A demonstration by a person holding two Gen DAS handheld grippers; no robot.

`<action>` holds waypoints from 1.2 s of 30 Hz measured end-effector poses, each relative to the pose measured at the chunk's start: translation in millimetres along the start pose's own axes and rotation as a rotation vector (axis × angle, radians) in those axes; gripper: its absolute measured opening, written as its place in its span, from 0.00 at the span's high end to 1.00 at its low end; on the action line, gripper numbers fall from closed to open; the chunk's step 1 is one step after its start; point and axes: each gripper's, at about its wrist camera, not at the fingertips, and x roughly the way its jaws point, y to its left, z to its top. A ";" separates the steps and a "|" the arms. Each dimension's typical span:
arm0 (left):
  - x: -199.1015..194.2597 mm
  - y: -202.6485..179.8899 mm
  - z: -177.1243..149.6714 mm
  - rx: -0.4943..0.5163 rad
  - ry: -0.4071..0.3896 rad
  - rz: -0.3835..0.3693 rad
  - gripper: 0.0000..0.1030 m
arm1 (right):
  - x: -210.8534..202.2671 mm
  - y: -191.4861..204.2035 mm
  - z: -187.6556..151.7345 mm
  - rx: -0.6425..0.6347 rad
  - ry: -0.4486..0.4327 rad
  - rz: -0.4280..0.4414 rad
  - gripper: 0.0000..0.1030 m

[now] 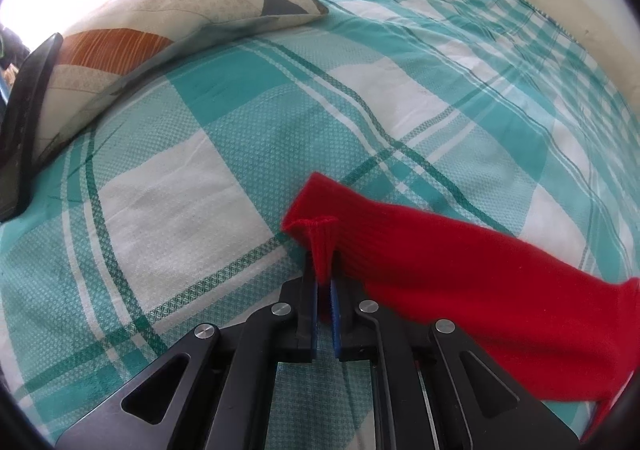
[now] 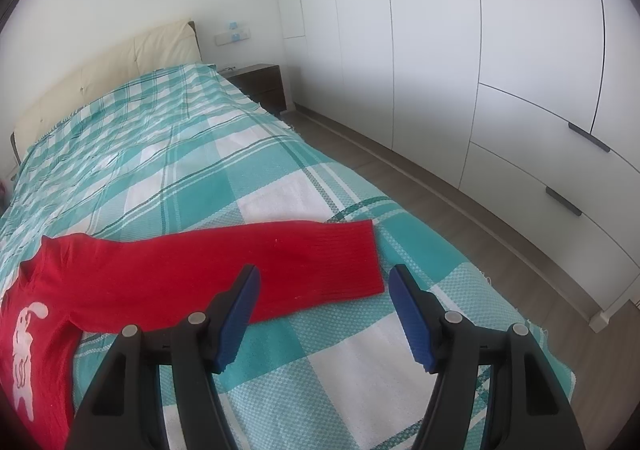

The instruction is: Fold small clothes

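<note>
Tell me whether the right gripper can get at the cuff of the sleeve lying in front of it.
Probably yes. The right gripper is open, with nothing between its fingers, and the cuff of the red sweater lies flat on the checked bedspread just ahead. Nothing stands in the way.

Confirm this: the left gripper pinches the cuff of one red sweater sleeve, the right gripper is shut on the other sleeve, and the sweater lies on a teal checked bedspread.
Not quite. The right gripper is open, holding nothing, as the right wrist view shows; its jaws stand apart above the other sleeve. The rest holds.
</note>
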 end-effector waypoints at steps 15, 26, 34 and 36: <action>-124.5 -35.9 -44.6 0.113 -0.272 -0.233 0.06 | -19.6 -0.9 5.2 0.005 -0.100 -0.009 0.26; -124.3 -108.0 -87.5 0.436 -0.243 -0.248 0.06 | -32.6 -0.9 1.7 0.006 -0.150 0.002 0.23; -118.9 -98.4 -85.7 0.373 -0.211 -0.251 0.06 | -30.9 0.2 1.0 0.009 -0.148 0.029 0.23; -116.7 -96.8 -84.8 0.362 -0.202 -0.246 0.06 | -30.1 1.6 0.8 0.004 -0.146 0.035 0.23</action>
